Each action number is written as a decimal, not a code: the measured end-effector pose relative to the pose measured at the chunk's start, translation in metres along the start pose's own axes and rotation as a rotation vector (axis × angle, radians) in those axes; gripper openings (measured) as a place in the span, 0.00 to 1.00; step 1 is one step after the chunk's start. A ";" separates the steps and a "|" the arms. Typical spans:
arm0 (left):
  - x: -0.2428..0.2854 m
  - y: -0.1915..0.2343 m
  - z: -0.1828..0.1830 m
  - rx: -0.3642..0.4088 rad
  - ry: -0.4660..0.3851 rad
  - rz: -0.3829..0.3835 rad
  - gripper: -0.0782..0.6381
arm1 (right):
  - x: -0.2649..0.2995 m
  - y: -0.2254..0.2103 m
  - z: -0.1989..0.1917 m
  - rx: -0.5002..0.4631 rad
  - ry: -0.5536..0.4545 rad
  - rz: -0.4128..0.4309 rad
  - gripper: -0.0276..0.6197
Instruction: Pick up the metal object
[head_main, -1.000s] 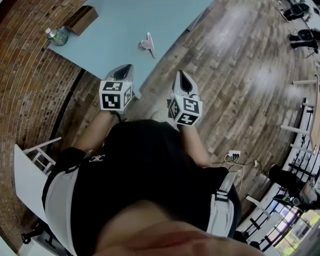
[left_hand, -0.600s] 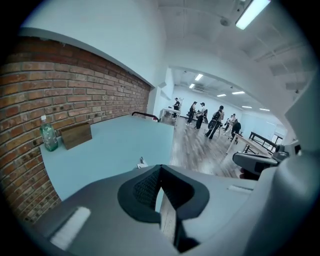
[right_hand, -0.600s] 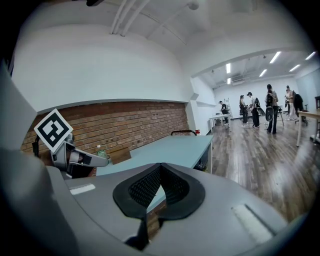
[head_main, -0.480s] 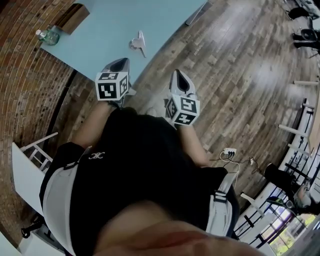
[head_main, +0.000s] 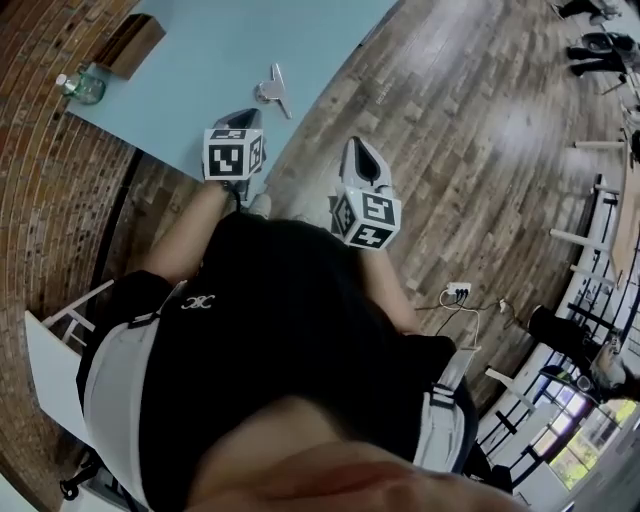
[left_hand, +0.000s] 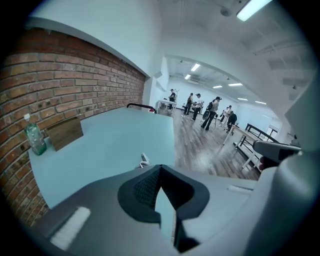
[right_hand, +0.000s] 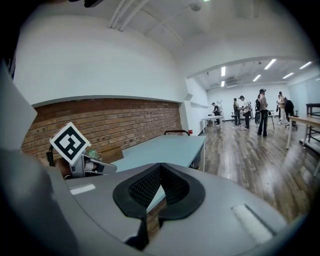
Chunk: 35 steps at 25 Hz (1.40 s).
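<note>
The metal object (head_main: 272, 86), a small shiny clamp-like piece, lies on the light blue table (head_main: 200, 60) near its front edge. In the left gripper view the metal object (left_hand: 144, 160) peeks out just beyond the jaw tips. My left gripper (head_main: 236, 120) hangs over the table's edge, short of the object, shut with nothing in it; its jaws (left_hand: 160, 167) meet at the tips. My right gripper (head_main: 362, 150) is off the table over the wooden floor, to the right of the left one. It is shut and empty too (right_hand: 160, 166).
A green-tinted bottle (head_main: 80, 87) and a wooden box (head_main: 130, 43) stand at the table's far left by the brick wall (head_main: 60, 200). A white chair (head_main: 60, 340) is at lower left, a power strip (head_main: 458, 292) on the floor. People stand far off (left_hand: 210, 107).
My left gripper has moved forward and down, from the floor side onto the table's edge, closer to the metal object. The right gripper has hardly shifted.
</note>
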<state>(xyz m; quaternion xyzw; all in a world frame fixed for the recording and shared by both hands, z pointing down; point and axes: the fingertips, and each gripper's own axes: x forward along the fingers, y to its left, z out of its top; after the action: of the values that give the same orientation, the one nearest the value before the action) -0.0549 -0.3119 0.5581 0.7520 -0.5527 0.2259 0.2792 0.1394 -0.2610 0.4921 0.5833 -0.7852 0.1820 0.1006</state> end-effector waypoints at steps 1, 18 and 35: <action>0.005 0.004 0.002 -0.004 0.005 -0.004 0.11 | 0.002 0.003 0.003 -0.006 -0.004 -0.004 0.06; 0.087 0.017 -0.009 -0.061 0.099 -0.101 0.26 | -0.018 -0.014 -0.009 0.000 0.029 -0.188 0.06; 0.147 0.050 -0.041 -0.188 0.238 0.015 0.28 | -0.045 -0.022 -0.041 0.040 0.098 -0.314 0.06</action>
<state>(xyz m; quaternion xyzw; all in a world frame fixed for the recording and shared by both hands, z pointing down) -0.0622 -0.3997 0.6929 0.6865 -0.5398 0.2628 0.4102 0.1716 -0.2106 0.5162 0.6911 -0.6748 0.2080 0.1544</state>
